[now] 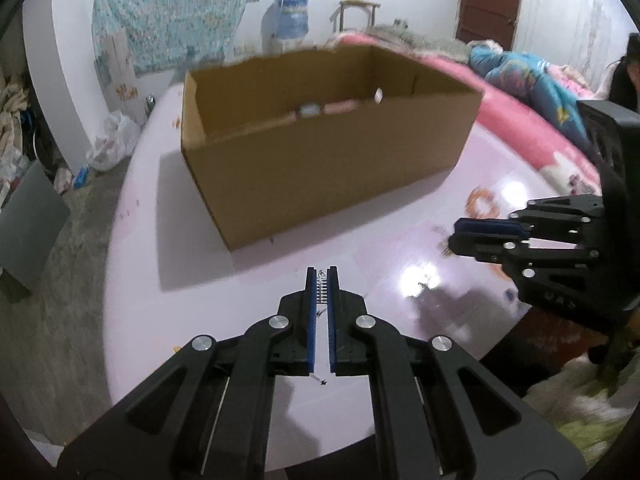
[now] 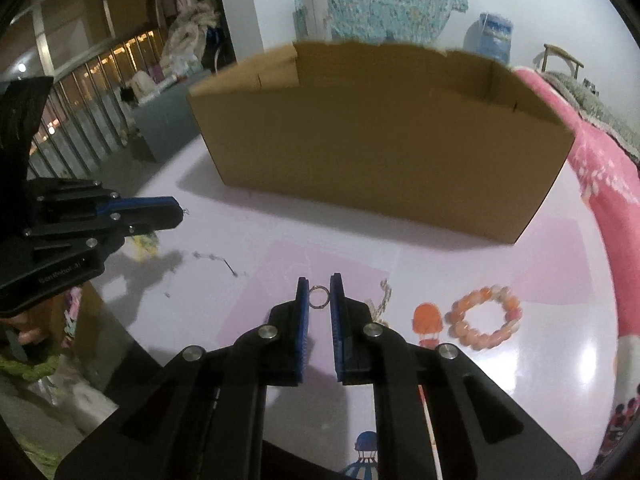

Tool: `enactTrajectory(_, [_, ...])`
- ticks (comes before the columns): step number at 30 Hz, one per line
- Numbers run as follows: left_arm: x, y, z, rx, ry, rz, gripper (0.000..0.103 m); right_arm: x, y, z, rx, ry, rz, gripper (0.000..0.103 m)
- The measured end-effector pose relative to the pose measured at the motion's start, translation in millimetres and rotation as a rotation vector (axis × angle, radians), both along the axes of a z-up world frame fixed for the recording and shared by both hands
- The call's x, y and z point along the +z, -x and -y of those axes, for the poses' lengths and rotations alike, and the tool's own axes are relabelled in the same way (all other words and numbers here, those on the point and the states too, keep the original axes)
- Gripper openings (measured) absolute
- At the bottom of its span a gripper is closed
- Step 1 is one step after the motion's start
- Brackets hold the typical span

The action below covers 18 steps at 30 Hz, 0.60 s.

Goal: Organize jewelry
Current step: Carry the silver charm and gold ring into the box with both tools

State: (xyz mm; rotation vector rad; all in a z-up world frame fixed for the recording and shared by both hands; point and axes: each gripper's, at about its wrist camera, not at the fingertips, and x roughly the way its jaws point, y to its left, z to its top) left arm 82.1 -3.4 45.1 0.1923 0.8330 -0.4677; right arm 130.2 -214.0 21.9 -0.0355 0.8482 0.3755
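A: From the left wrist first. The left hand-held gripper [image 1: 321, 276] is clenched on a small silvery piece of jewelry [image 1: 321, 292], a short ladder-like strip with a ring at its top, pinched between the blue pads near the tips. A thin bit of chain with a tiny dark star charm [image 1: 322, 381] dangles below, over the counter [image 1: 208, 320].

B: Why held so near the tips?

A: My guess is that the piece is slim, so only the tips can pinch it off a flat surface. Straight ahead stands the open cardboard box [image 1: 320, 168], which I take to be where the jewelry goes; some pink and pale items [image 1: 328, 109] already lie at its far wall, too blurred to name. The right hand-held gripper [image 1: 454, 236] comes in from the right, its jaws close together.

B: And the right wrist view?

A: There the right one [image 2: 319, 286] grips a small metal ring [image 2: 318, 296] across its width, both pads touching it, jaws only slightly apart. Beside it on the counter lie a thin pale chain [image 2: 383, 300] and, further right, an orange beaded bracelet [image 2: 486, 317], both not yet sorted. Another fine chain [image 2: 216, 262] lies toward the left, below the clenched left gripper [image 2: 178, 212].

B: So both are loaded?

A: It looks so, with the box [image 2: 380, 152] directly in front of both.
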Motion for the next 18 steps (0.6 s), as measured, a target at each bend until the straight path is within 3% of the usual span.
enactTrajectory(5, [52.5,5.0,5.7,-0.06,0.034,0.131,0.004,42.7,-10.5,20.8,0.032,-0.131,0.069,0.011])
enactTrajectory(10, [94.4,-31.9,18.1,-0.136,0.042,0.212,0.004,91.7,-51.5,42.5,0.053,-0.197,0.144,0.011])
enactTrajectory(12, [98.1,-60.2,25.5,-0.155,0.05,0.167,0.004,99.3,-79.1,43.9,0.058,-0.202,0.115,0.011])
enactTrajectory(14, [95.0,-101.5,35.5,-0.171,0.077,0.062,0.004,98.7,-104.9,45.8,0.059,-0.19,0.065,0.011])
enactTrajectory(18, [73.0,-166.1,57.6,-0.181,0.07,-0.119,0.004,72.0,-164.6,37.9,0.057,-0.123,-0.122,0.011])
